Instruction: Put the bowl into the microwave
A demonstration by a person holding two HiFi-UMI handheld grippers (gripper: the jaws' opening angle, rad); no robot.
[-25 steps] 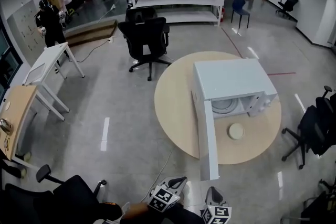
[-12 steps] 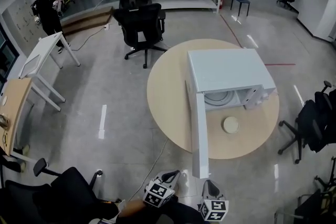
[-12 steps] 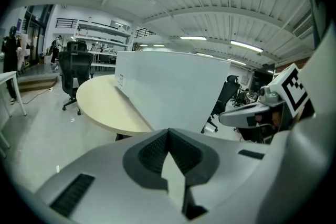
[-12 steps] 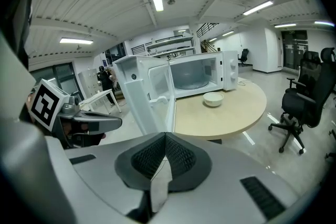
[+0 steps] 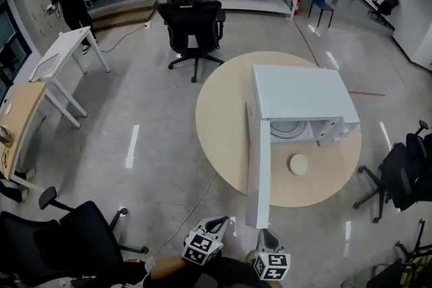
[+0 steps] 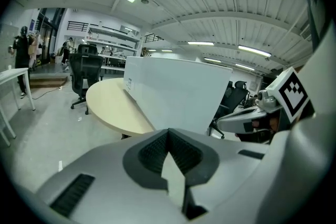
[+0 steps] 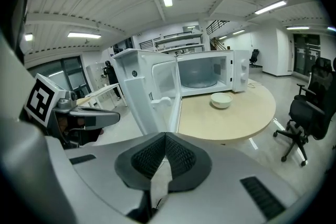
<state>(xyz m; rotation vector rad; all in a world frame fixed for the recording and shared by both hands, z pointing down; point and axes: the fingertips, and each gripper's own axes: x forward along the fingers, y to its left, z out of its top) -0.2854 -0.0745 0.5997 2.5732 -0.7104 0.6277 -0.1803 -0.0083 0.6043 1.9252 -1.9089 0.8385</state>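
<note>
Approach looks like the step in hand — nothing is gripped yet. The bowl (image 5: pixel 299 164) sits on the round table (image 5: pixel 223 125), just in front of the microwave (image 5: pixel 300 98) and apart from it. It lies to the right of the open door (image 5: pixel 259 172), which swings out toward the person past the table's edge.

Both tools hang low by the person's body, well apart from the table. The left gripper (image 5: pixel 217 224) has its jaws pressed together with nothing between them, and the right gripper (image 5: pixel 268 239) likewise shows its pads meeting, empty.

From the right gripper view the bowl stands ahead in open line, with the cavity and its glass turntable behind it. The left gripper view shows only the white outer face of the door and microwave, not the bowl.

By my reading, the next move calls for getting close and spreading the right gripper's jaws — it is on the bowl's side of the door. It can then take the bowl by its rim, clear of the door edge.
</note>
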